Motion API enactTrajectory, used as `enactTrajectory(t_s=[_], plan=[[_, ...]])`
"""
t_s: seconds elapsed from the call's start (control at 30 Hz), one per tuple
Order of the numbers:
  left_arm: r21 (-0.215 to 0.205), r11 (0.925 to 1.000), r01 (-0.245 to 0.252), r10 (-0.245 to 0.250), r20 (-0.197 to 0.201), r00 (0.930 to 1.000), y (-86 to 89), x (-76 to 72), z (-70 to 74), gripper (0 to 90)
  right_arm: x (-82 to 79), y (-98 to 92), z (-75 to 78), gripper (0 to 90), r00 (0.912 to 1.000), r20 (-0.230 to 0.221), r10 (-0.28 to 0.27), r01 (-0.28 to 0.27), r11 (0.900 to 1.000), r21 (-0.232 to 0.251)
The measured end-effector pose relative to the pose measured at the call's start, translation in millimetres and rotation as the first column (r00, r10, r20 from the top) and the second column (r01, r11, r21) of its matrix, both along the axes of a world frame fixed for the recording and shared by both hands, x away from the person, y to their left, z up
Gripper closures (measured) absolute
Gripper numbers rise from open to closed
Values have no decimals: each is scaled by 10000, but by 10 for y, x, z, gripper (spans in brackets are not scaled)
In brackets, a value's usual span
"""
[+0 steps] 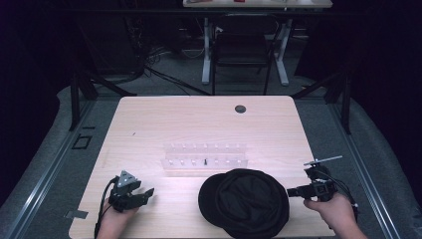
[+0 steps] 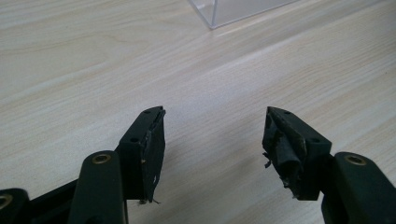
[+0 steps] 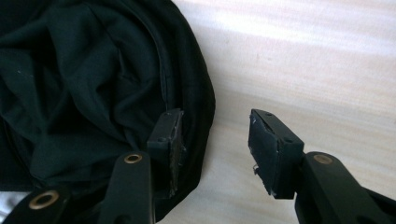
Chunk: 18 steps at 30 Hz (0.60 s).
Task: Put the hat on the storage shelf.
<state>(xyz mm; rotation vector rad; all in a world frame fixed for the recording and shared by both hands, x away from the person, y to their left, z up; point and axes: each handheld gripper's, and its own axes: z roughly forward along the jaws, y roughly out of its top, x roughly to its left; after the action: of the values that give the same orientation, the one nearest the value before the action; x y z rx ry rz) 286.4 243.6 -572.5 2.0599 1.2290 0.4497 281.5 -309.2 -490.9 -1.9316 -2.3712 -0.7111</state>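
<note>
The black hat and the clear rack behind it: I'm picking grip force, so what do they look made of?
Black hat: soft matte woven fabric, judging by its loose folds and creases. Clear rack: likely acrylic or similar hard plastic, see-through with glossy edges. Table: pale wood-grain surface, possibly laminate.

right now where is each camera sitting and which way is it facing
High view: fixed above the person's side, looking forward and down on the table; both hands enter from the bottom, left claw and right claw flanking a black hat.
Left gripper view: rides the left claw, looking along open jaws at bare wood and a clear tray corner.
Right gripper view: rides the right claw, aimed at the black hat's brim edge.
Shared: the high and right gripper views both show the hat.
</note>
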Motion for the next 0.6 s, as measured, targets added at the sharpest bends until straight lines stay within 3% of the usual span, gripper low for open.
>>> enactTrajectory(t_s=[0.33,0.4,0.47,0.6], plan=[[-11,10000,-36,36,0,10000,6,-9,8,401,70,12,-103,580,9953,-932,-278,312,9989,359],[-4,10000,-24,24,26,10000,11,-9,13,401,72,30,-143,587,9940,-978,-494,557,9964,633],[-25,10000,-45,46,20,10000,8,-10,12,401,82,18,-141,589,9933,-1139,-209,281,9977,619],[23,10000,-3,3,7,10000,-2,-5,8,400,92,41,-179,614,9911,-1290,-335,424,9969,664]])
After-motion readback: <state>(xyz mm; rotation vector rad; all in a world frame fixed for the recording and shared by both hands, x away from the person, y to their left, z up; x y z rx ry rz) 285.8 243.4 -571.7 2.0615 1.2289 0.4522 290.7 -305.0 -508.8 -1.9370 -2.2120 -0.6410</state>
